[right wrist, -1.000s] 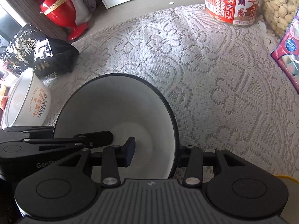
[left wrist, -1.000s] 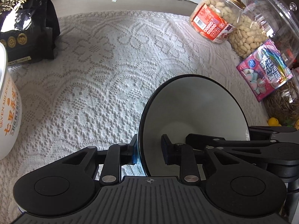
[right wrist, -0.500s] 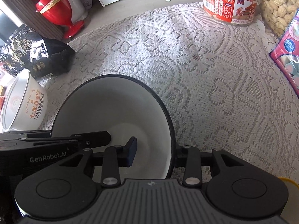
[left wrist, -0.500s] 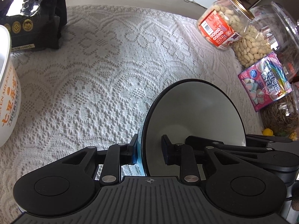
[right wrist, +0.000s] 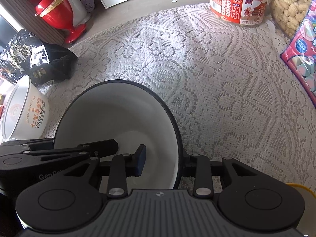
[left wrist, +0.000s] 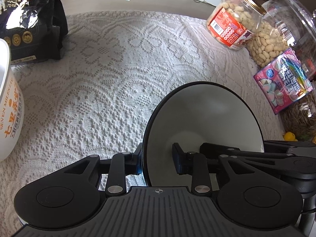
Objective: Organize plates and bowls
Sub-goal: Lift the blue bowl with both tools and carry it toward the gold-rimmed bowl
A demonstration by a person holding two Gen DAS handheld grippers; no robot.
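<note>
A white bowl with a black rim (left wrist: pixel 207 118) (right wrist: pixel 110 118) hangs over the lace tablecloth, held from both sides. My left gripper (left wrist: pixel 158 162) straddles its left rim, one finger outside and one inside, with a small gap to the inner finger. My right gripper (right wrist: pixel 164 162) straddles its right rim in the same way. Each gripper's fingers reach into the other's view. A second white bowl with orange lettering (left wrist: pixel 7 106) (right wrist: pixel 25 110) lies tilted on its side at the left.
A black foil bag (left wrist: pixel 29 19) stands at the back left. Peanut jars (left wrist: pixel 237 25) (right wrist: pixel 239 0) and a pink candy bag (left wrist: pixel 284 79) line the right side. A red vase (right wrist: pixel 55 9) stands on the floor beyond. A yellow rim (right wrist: pixel 302 189) shows at the lower right.
Both grippers and the bowl have moved together a little over the cloth; the table items sit lower and nearer in both views. The hold on the bowl is unchanged.
</note>
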